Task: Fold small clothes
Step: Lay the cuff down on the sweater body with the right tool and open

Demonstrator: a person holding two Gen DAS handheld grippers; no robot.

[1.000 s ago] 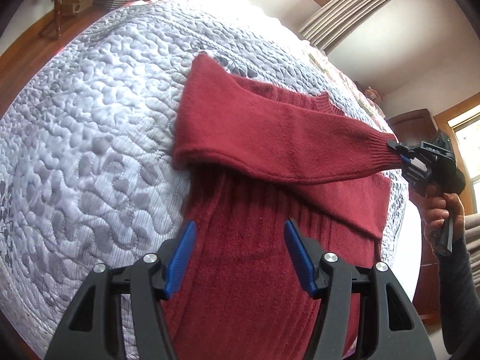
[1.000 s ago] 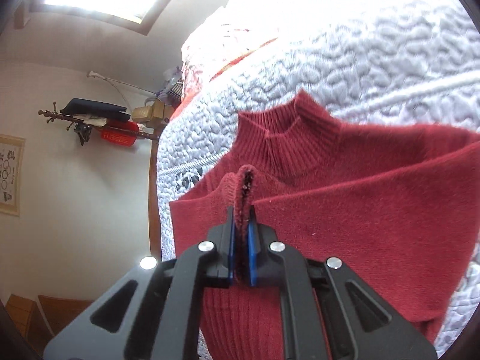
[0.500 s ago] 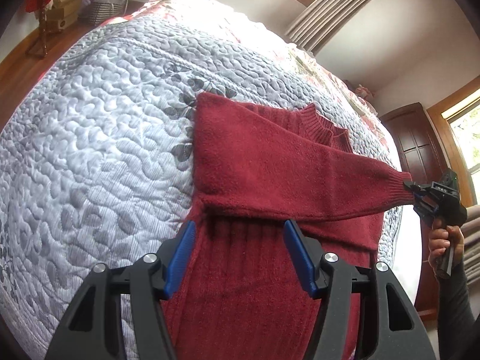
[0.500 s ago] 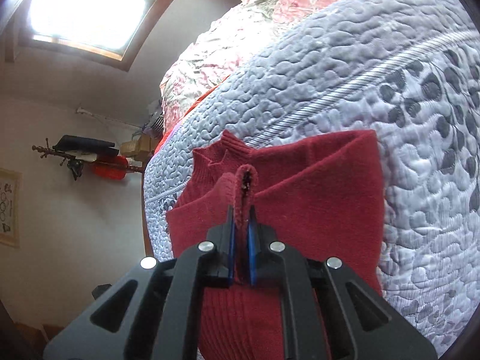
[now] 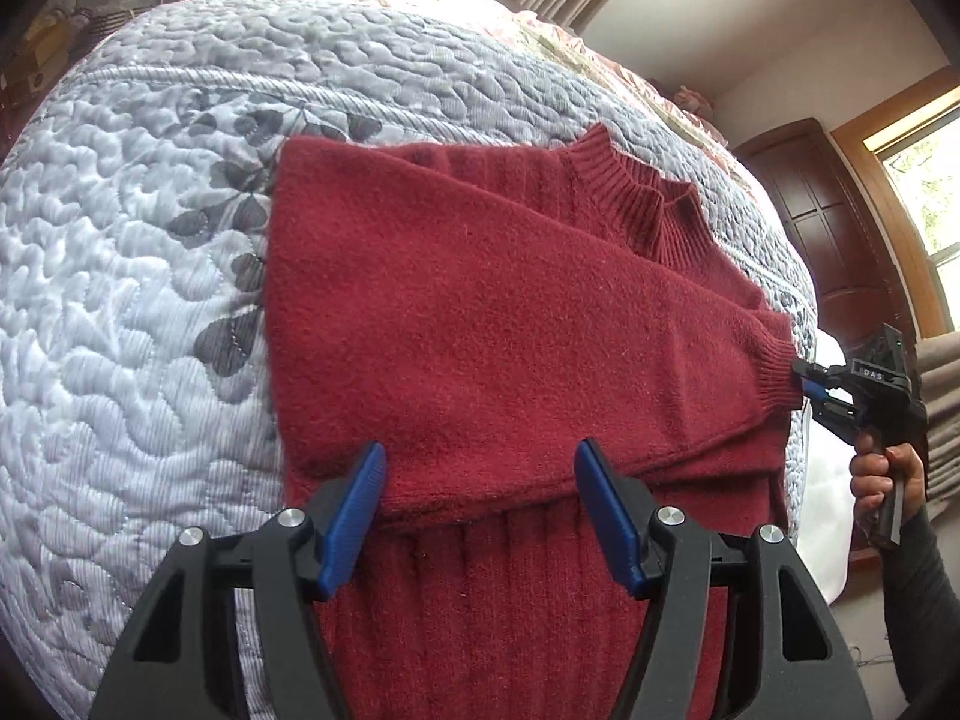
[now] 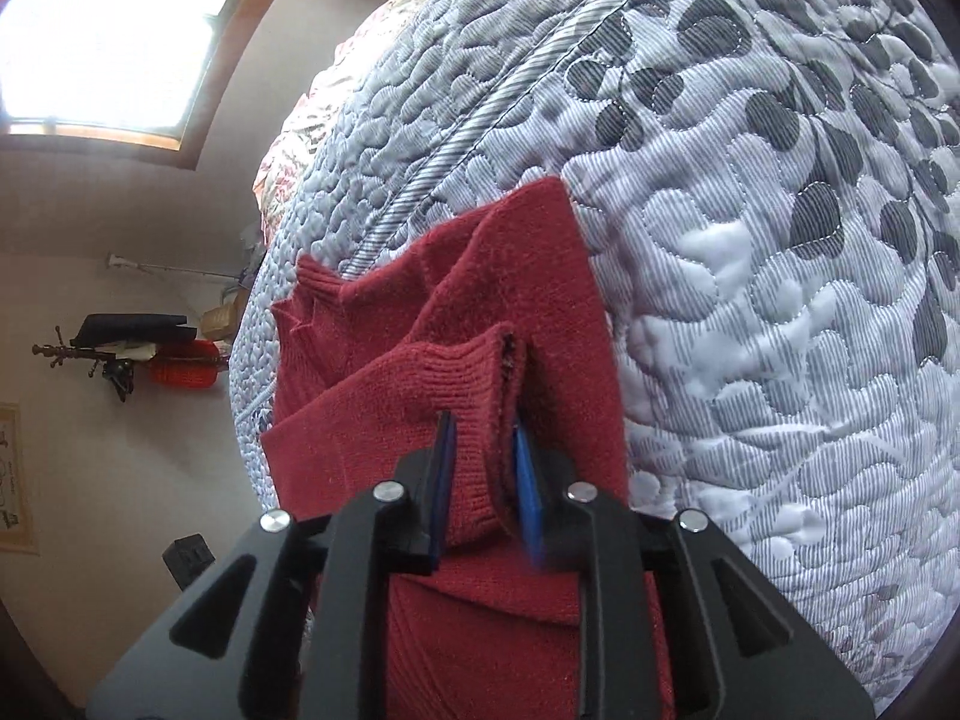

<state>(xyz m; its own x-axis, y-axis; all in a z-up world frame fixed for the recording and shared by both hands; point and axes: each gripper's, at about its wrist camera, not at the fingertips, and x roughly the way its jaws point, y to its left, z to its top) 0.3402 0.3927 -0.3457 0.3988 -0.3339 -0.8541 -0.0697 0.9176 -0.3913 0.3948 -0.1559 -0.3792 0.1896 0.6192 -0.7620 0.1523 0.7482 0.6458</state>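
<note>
A dark red knit sweater (image 5: 480, 330) lies flat on the quilted bed, its ribbed collar (image 5: 648, 210) toward the far side. One sleeve is folded across the chest, and its cuff (image 5: 774, 372) ends at the sweater's right edge. My left gripper (image 5: 480, 510) hovers open over the sweater's ribbed body, just below the folded sleeve, holding nothing. My right gripper (image 5: 816, 393) is at the cuff (image 6: 456, 384). Its jaws stand apart in the right wrist view (image 6: 483, 456), with the cuff lying loose between them.
The grey-white leaf-patterned quilt (image 5: 150, 300) covers the bed all around the sweater. A hand (image 5: 882, 474) holds the right gripper off the bed's right edge, in front of a dark wooden door (image 5: 840, 228). A coat rack (image 6: 120, 354) hangs on the wall beyond the bed.
The right gripper carried the cuff across the chest and down onto the sweater, then parted its jaws. The left gripper stayed open and moved up toward the folded sleeve.
</note>
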